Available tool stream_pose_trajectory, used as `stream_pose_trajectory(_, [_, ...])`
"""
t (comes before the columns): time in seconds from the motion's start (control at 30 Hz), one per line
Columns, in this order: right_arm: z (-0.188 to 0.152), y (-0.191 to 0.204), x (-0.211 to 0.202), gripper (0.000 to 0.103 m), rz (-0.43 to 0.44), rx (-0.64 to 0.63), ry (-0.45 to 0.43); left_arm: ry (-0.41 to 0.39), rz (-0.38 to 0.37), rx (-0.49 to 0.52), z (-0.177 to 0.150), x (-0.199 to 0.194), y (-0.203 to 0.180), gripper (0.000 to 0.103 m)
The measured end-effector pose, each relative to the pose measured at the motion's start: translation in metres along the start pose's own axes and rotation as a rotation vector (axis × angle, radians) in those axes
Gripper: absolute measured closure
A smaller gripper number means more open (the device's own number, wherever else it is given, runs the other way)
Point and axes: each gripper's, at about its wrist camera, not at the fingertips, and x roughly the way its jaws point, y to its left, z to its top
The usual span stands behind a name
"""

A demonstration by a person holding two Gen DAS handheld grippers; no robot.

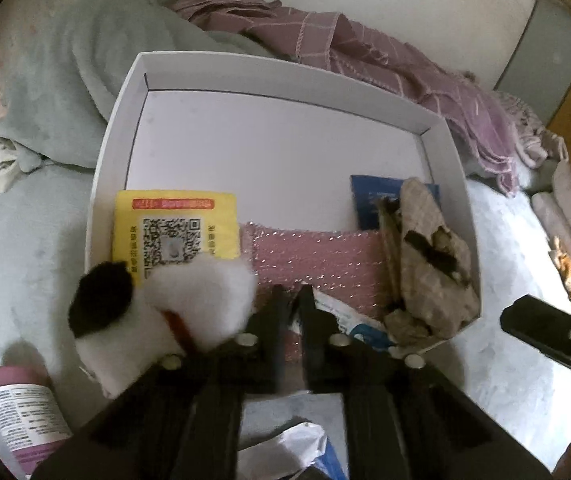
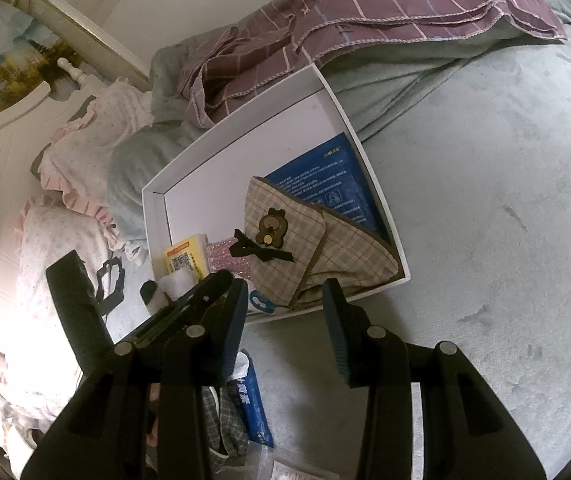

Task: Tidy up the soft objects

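Observation:
A white shallow box [image 1: 125, 120] lies on a grey bed; it also shows in the right wrist view [image 2: 245, 120]. Inside are a yellow packet [image 1: 173, 228], a pink bubble wrap pouch [image 1: 317, 252], a blue packet [image 1: 373, 204] and a beige plaid slipper [image 1: 429, 248] with a bear patch [image 2: 269, 232]. A white and black plush toy [image 1: 165, 308] rests at the box's near left corner. My left gripper [image 1: 291, 300] is nearly shut over the box's near edge, above a white and blue packet [image 1: 349, 320]. My right gripper [image 2: 285, 300] is open and empty just outside the box.
A grey blanket [image 1: 65, 80] and a purple checked cloth [image 1: 365, 56] are heaped behind the box. A pink bottle [image 1: 21, 408] lies near left. Pink frilled bedding [image 2: 97, 132] and a blue tissue pack [image 2: 255, 408] show in the right wrist view.

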Motion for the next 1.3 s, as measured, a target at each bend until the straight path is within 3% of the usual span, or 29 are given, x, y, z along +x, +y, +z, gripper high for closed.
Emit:
stream_pose_trajectory(0.1, [0.000, 0.000, 0.000, 0.062, 0.001, 0.001, 0.001, -0.003, -0.019, -0.019, -0.001, -0.006, 0.002, 0.102])
stream_pose_trajectory(0.33, [0.000, 0.001, 0.002, 0.062, 0.001, -0.002, 0.006, -0.048, 0.042, -0.037, -0.003, -0.026, 0.002, 0.103])
stream_pose_trajectory(0.43, [-0.001, 0.002, 0.003, 0.062, 0.003, -0.006, 0.009, -0.036, 0.109, -0.063, -0.006, -0.031, 0.007, 0.103])
stream_pose_trajectory(0.53, [-0.001, 0.001, 0.004, 0.062, 0.000, -0.006, 0.008, -0.053, 0.126, -0.091, -0.008, -0.034, 0.006, 0.103])
stream_pose_trajectory(0.63, [-0.002, 0.001, 0.006, 0.062, -0.005, -0.004, 0.014, -0.078, 0.207, -0.061, -0.015, -0.032, -0.005, 0.103])
stream_pose_trajectory(0.7, [-0.002, 0.001, 0.007, 0.062, -0.006, -0.006, 0.016, -0.042, 0.227, -0.032, -0.019, -0.024, -0.011, 0.103])
stream_pose_trajectory(0.8, [-0.002, 0.003, 0.008, 0.062, -0.004, -0.012, 0.019, 0.012, 0.223, -0.068, -0.024, -0.011, -0.007, 0.103])
stream_pose_trajectory(1.0, [-0.002, 0.003, 0.010, 0.062, -0.001, -0.017, 0.023, 0.001, 0.174, -0.152, -0.025, -0.015, 0.006, 0.103])
stream_pose_trajectory(1.13, [-0.002, 0.003, 0.010, 0.062, -0.001, -0.017, 0.022, -0.018, 0.175, -0.149, -0.027, -0.018, 0.005, 0.102])
stream_pose_trajectory(1.2, [-0.002, 0.004, 0.009, 0.062, 0.000, -0.016, 0.023, -0.015, 0.158, -0.139, -0.026, -0.021, 0.004, 0.098])
stream_pose_trajectory(1.3, [-0.002, 0.005, 0.009, 0.062, 0.000, -0.022, 0.025, -0.006, 0.133, -0.137, -0.022, -0.026, 0.000, 0.080])
